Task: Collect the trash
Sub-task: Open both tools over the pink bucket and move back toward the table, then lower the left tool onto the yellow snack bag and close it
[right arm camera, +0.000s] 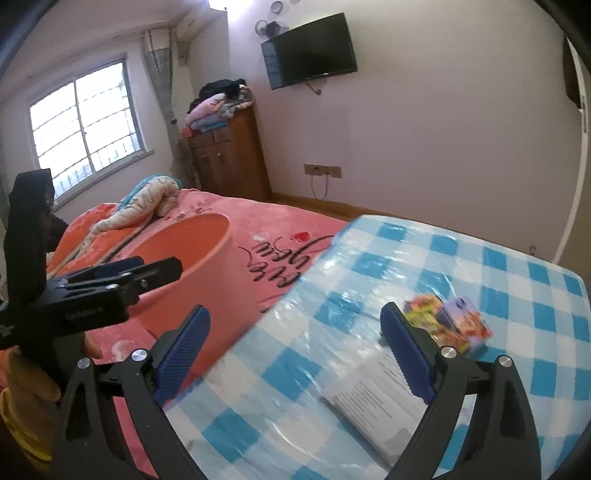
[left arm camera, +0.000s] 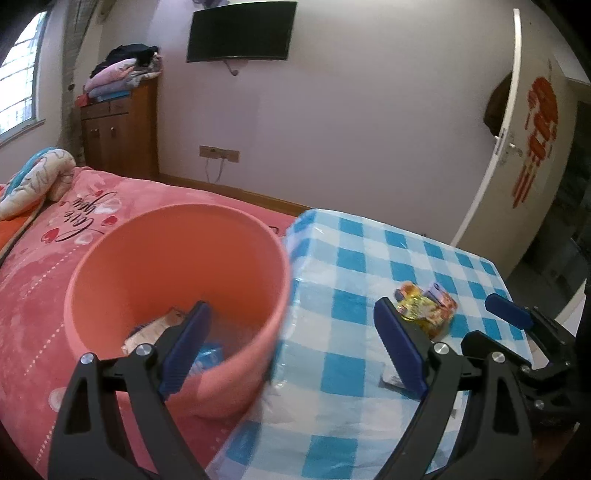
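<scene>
A pink bin (left arm camera: 177,266) stands on the bed beside a table with a blue checked cloth (left arm camera: 369,280). Wrappers lie inside the bin (left arm camera: 155,328). A colourful snack wrapper (left arm camera: 424,306) lies on the cloth, also seen in the right wrist view (right arm camera: 447,325). A white printed paper (right arm camera: 376,398) lies on the cloth near my right gripper. My left gripper (left arm camera: 291,350) is open and empty, astride the bin's rim and the table edge. My right gripper (right arm camera: 295,354) is open and empty above the cloth. It also shows in the left wrist view (left arm camera: 517,325).
The bin also shows in the right wrist view (right arm camera: 192,254). A pink bedspread (left arm camera: 55,258) lies left of the table with a rolled quilt (left arm camera: 33,177). A wooden cabinet (left arm camera: 118,125), a wall TV (left arm camera: 240,33) and a white door (left arm camera: 509,110) stand behind.
</scene>
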A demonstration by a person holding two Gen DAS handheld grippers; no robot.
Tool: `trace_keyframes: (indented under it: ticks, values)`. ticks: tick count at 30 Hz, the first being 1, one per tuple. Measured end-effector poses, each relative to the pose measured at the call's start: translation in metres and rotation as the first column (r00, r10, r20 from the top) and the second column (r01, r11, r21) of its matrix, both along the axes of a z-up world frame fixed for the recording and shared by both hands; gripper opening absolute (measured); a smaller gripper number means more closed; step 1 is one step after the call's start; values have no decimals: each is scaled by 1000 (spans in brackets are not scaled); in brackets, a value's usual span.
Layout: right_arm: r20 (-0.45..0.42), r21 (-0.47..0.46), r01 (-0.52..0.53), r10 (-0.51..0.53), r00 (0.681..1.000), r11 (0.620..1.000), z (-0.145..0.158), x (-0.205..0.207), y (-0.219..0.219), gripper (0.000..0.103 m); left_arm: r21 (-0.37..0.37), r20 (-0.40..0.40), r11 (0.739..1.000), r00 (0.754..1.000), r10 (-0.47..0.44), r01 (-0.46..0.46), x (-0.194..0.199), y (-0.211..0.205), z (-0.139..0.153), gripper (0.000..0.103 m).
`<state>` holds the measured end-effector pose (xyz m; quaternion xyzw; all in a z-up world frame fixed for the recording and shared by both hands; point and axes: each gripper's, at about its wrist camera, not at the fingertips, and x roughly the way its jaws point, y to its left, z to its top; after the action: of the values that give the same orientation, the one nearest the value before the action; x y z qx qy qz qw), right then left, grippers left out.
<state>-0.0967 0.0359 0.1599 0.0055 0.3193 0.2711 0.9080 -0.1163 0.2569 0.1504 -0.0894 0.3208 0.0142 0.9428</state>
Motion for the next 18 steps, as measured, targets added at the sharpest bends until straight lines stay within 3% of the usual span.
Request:
trace_keyframes:
  ticks: [18]
  values:
    - [-33,-51,127,-129,991,991,-30,-35,-72,93,20,-61,986,985,-163,165,-7,-69,-23,91]
